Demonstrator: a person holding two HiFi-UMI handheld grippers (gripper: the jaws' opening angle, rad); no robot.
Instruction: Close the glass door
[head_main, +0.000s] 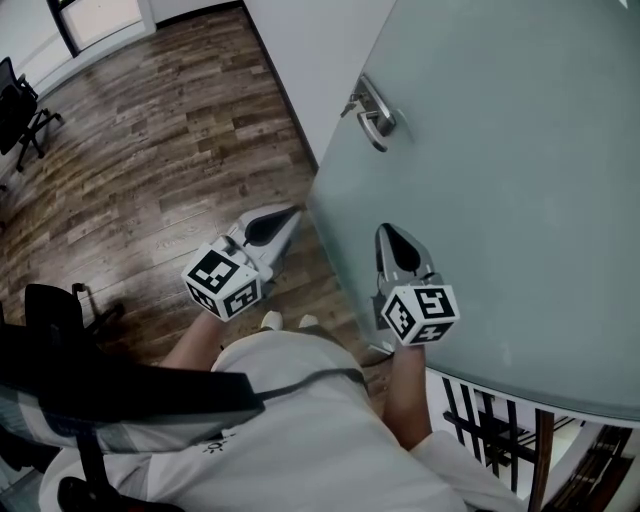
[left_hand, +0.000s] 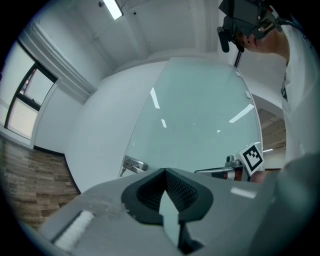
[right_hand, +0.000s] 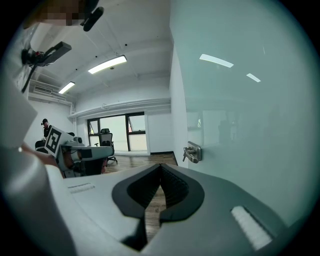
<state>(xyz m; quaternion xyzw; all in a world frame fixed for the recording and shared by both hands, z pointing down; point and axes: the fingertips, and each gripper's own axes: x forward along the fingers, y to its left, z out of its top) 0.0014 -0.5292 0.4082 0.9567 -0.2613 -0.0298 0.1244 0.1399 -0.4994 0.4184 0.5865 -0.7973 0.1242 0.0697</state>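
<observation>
Head view: frosted pale-green glass door (head_main: 500, 180) fills the right; silver lever handle (head_main: 373, 116) upper centre.
Left gripper view: left gripper (left_hand: 164, 171) jaws closed, empty (door fills the centre behind).
Right gripper view: right gripper (right_hand: 160, 166) jaws closed, nothing held; door at right.

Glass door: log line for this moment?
glass door: open | left gripper: shut, empty, at door edge | right gripper: shut, empty, at pane | handle: untouched

left gripper (head_main: 294, 211): I see a grey-white shell, black ribbed pads
left cube (head_main: 222, 281): black-and-white square markers
right gripper (head_main: 386, 232): same build
right cube (head_main: 420, 313): same markers
clothing: white shirt (head_main: 300, 440)
head: black camera rig (left_hand: 243, 20)
</observation>
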